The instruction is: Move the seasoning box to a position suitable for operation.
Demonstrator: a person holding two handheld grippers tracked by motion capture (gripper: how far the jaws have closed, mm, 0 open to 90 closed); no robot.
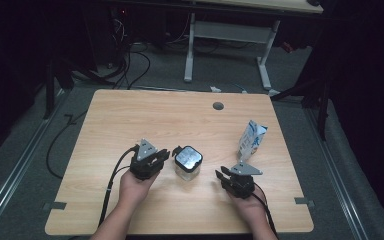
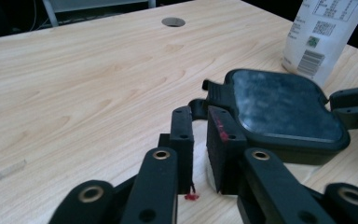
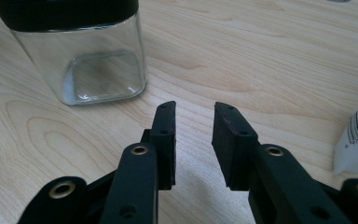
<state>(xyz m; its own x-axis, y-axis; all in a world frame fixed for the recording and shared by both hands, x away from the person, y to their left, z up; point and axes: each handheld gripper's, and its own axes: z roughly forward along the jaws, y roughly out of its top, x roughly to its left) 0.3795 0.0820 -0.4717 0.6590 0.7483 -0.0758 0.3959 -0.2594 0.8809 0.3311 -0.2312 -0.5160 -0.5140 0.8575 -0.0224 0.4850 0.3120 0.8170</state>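
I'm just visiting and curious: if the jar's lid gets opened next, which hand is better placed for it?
Probably the left gripper: its jaws sit right at the lid's tab of the jar. The right gripper stands apart, open.

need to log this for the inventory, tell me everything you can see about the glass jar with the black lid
The jar is a small, square-sided container of clear glass with rounded corners, and it looks empty. A black, glossy lid with a latch tab at one edge sits closed on top. It stands upright on the wooden table, near the front middle, between the two grippers. The left gripper sits right beside the lid's edge, its jaws slightly apart; actual contact is unclear. The right gripper is clear of the jar.
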